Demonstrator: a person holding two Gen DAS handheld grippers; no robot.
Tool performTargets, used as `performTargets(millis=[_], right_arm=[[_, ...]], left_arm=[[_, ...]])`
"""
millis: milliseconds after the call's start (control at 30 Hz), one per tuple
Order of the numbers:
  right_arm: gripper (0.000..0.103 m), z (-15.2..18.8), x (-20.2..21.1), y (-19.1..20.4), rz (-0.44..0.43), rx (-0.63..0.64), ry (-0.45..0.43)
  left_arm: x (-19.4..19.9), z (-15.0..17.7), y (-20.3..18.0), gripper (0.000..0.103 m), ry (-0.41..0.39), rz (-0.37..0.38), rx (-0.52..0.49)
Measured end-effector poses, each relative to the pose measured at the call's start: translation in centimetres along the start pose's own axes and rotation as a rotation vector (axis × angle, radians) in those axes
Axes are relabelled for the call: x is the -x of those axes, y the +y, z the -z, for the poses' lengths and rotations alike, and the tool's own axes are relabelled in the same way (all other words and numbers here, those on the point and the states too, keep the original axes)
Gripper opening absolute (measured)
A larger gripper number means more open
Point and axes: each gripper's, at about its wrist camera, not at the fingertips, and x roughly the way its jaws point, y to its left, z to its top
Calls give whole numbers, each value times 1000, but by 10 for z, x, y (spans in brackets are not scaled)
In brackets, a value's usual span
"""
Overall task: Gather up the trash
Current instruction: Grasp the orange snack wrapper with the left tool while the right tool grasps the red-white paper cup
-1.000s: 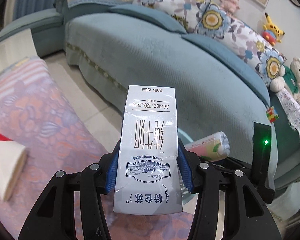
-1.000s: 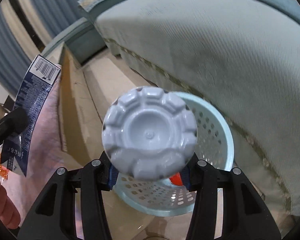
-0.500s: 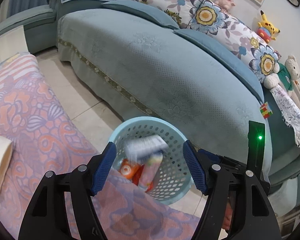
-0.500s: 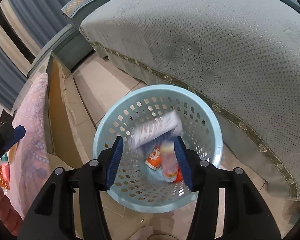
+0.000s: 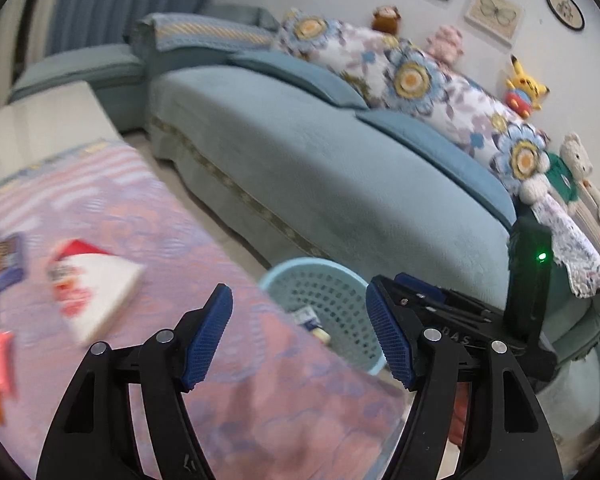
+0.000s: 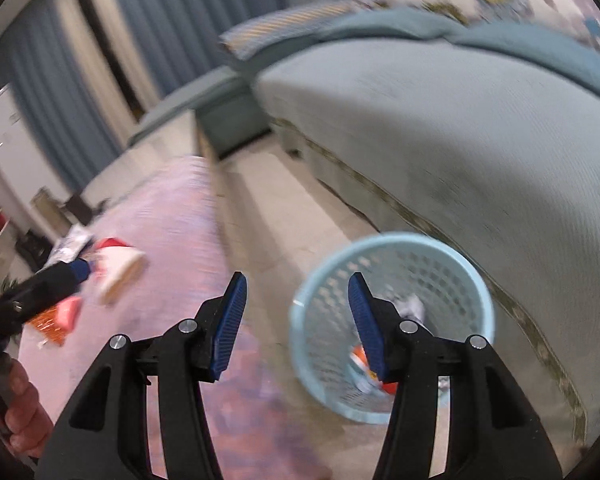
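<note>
A light blue perforated basket (image 5: 324, 280) stands on the floor between the table and the sofa; it also shows in the right wrist view (image 6: 428, 248). It holds dropped trash, a carton (image 5: 306, 316) and an orange-and-white bottle (image 6: 360, 360). My left gripper (image 5: 298, 336) is open and empty above the table's edge, left of the basket. My right gripper (image 6: 296, 316) is open and empty above the basket's left rim. A red-and-white paper carton (image 5: 96, 292) lies on the table; it shows too in the right wrist view (image 6: 118, 264). An orange wrapper (image 6: 56, 320) lies near it.
The table carries a pink floral cloth (image 5: 148, 216). A teal sofa (image 5: 340, 168) with flowered cushions and plush toys runs behind the basket. More packets (image 5: 0, 268) lie at the table's left. My left gripper's arm (image 6: 32, 292) shows at the left of the right wrist view.
Both grippers opened and dropped the milk carton and the bottle into the basket. Both have since swung left, toward the table.
</note>
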Motion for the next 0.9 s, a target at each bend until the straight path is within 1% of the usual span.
performTargets(millis=[100,200,233,300,433,533,567,633,700,733,800,833,900], right_arm=[[49,-5,-1,44,-51,88,-4],[49,-7,-11,88,-89,172,12],[49,-8,-15,101,-102,197,15],[49,-7,-29,126,-126,243,31],[49,-10,-65,155,-157,259,92],[49,-11,-87,170,-152,270,127],[49,-10,-92,171,-150,274,134],[51,-11,-108,178,-138,285,154],[53,-12,-118,180,-134,287,166],[56,-14,-124,180,-134,284,170],[59,-18,-135,180,-128,266,176],[62,-19,-139,179,-133,257,180],[67,-20,-149,178,-153,235,201]], left_arm=[[33,5,16,69,-46,-67,24],[70,15,43,69,-94,-159,69],[84,19,56,69,-113,-199,94],[108,26,81,69,-144,-251,148],[143,38,134,69,-166,-363,225],[159,44,165,67,-169,-471,254],[163,45,179,67,-167,-499,264],[165,46,200,67,-150,-514,277],[157,45,215,67,-104,-523,269],[152,44,223,67,-90,-547,262],[145,43,231,67,-68,-576,257],[142,45,234,67,-66,-592,256],[138,47,237,68,-57,-598,245]])
